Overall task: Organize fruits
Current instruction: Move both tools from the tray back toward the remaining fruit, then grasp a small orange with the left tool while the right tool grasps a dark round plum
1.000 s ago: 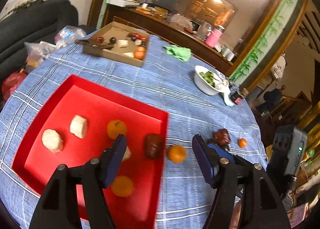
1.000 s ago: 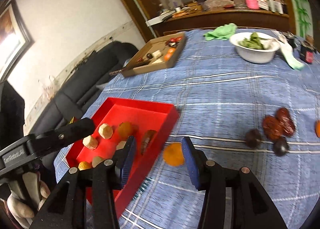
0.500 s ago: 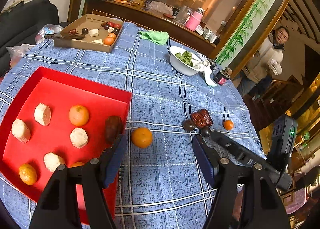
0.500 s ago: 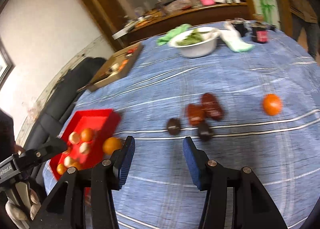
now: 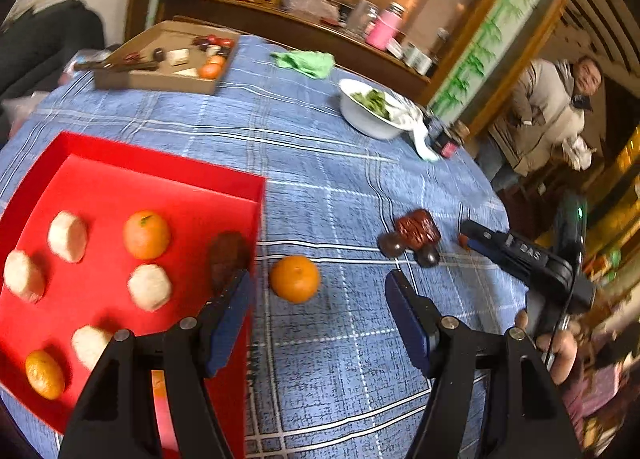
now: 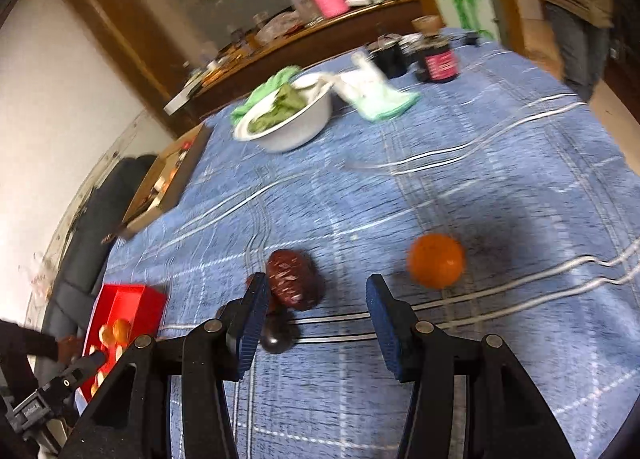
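Observation:
A red tray on the blue checked cloth holds several pale peeled fruits, a tangerine and a dark date. Just right of the tray lies a loose tangerine, slightly ahead of my open left gripper and nearer its left finger. In the right wrist view, red dates and a dark round fruit lie by the left finger of my open right gripper. Another small tangerine sits ahead to its right. Nothing is held. The right gripper also shows in the left wrist view, beside the dates.
A cardboard box with mixed fruit stands at the far left of the table. A white bowl of greens, a green cloth, a white-green rag and dark jars sit at the far side. A person stands beyond the table's right edge.
My right gripper swung right, away from the tray and the loose tangerine, and now points at the dates and the small tangerine. The left gripper shifted right so the loose tangerine lies ahead of it.

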{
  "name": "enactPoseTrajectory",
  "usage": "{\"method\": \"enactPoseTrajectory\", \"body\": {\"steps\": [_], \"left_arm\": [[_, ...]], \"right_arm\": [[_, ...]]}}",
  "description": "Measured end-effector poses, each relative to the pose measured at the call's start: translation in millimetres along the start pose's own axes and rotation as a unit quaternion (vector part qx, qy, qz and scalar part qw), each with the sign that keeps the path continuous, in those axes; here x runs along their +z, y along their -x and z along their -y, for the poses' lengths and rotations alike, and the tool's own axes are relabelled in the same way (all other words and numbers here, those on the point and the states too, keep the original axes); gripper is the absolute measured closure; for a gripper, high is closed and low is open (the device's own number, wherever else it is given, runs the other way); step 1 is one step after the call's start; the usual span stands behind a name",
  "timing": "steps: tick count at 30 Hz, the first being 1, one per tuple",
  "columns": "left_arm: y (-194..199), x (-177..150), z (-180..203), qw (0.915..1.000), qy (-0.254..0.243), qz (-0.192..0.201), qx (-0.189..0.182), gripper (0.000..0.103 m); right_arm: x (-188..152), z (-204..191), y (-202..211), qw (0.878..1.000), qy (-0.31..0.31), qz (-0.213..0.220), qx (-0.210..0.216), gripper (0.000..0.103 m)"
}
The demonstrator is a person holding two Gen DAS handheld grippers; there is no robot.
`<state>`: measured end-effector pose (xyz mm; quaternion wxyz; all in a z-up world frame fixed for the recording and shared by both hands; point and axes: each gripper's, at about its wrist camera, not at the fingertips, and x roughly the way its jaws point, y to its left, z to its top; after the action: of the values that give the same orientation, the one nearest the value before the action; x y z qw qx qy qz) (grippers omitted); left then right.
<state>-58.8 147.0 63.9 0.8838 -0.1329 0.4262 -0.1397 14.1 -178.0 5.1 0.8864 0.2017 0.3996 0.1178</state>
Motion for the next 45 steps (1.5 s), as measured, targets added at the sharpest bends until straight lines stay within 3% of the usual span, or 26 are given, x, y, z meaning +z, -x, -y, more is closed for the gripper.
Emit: {"method": "enactPoseTrajectory", "body": {"steps": [4, 8, 12, 19, 21, 23, 24, 25, 26, 27, 30, 34, 41, 45], "left_arm": [[-11.3, -1.8, 19.1, 0.9975, -0.068, -0.011, 0.015, 0.035], [-31.4, -4.7, 42.7, 0.9868, -0.152, -0.041, 0.037, 0.036], [-50.3, -3.9, 59.9, 0.9766, -0.199, -0.056, 0.059, 0.036], [-76.3, 3.9, 53.9, 0.9707, -0.198, -0.069, 0.118, 0.036], [-75.6, 5.2, 50.4, 0.9729, -0.19, -0.074, 0.109, 0.036], [-67.2, 7.2, 50.1, 0.9803, -0.171, -0.089, 0.044, 0.036], [-56.6, 10.0, 49.6, 0.9837, -0.147, -0.101, -0.02, 0.04], [-48.8, 11.7, 48.9, 0.9846, -0.133, -0.102, -0.049, 0.043], [-39.7, 13.4, 48.8, 0.9859, -0.129, -0.09, -0.056, 0.043], [-26.4, 16.8, 48.1, 0.9883, -0.13, -0.064, -0.046, 0.043], [-16.3, 23.9, 36.9, 0.9924, -0.116, -0.037, -0.022, 0.043], [-35.2, 16.6, 31.0, 0.9914, -0.114, -0.062, 0.014, 0.043], [-58.1, -10.3, 57.5, 0.9851, -0.149, -0.085, -0.009, 0.043], [-76.3, -19.4, 68.1, 0.982, -0.165, -0.092, -0.001, 0.043]], "right_arm": [[-8.9, -20.6, -19.7, 0.998, 0.052, -0.033, 0.014, 0.049], [-23.1, -29.0, -31.8, 0.995, 0.083, -0.058, 0.012, 0.049], [-26.6, -31.4, -31.7, 0.994, 0.092, -0.059, 0.015, 0.049], [-25.2, -28.6, -32.2, 0.994, 0.088, -0.058, 0.019, 0.049], [-24.9, -29.0, -32.4, 0.994, 0.088, -0.058, 0.018, 0.049], [-24.5, -28.7, -31.9, 0.994, 0.087, -0.058, 0.018, 0.049], [-24.2, -27.9, -31.3, 0.995, 0.086, -0.057, 0.017, 0.049], [-23.6, -27.1, -31.1, 0.995, 0.084, -0.055, 0.016, 0.049], [-23.2, -25.7, -30.2, 0.995, 0.079, -0.053, 0.014, 0.049], [-22.6, -24.1, -29.4, 0.996, 0.075, -0.052, 0.014, 0.049], [-20.2, -18.5, -26.2, 0.997, 0.06, -0.047, 0.019, 0.049], [-19.8, -16.5, -25.0, 0.997, 0.054, -0.046, 0.021, 0.049], [-18.1, -10.5, -21.7, 0.998, 0.045, -0.041, 0.018, 0.049], [-18.1, -10.7, -21.4, 0.998, 0.049, -0.037, 0.016, 0.049]]}}
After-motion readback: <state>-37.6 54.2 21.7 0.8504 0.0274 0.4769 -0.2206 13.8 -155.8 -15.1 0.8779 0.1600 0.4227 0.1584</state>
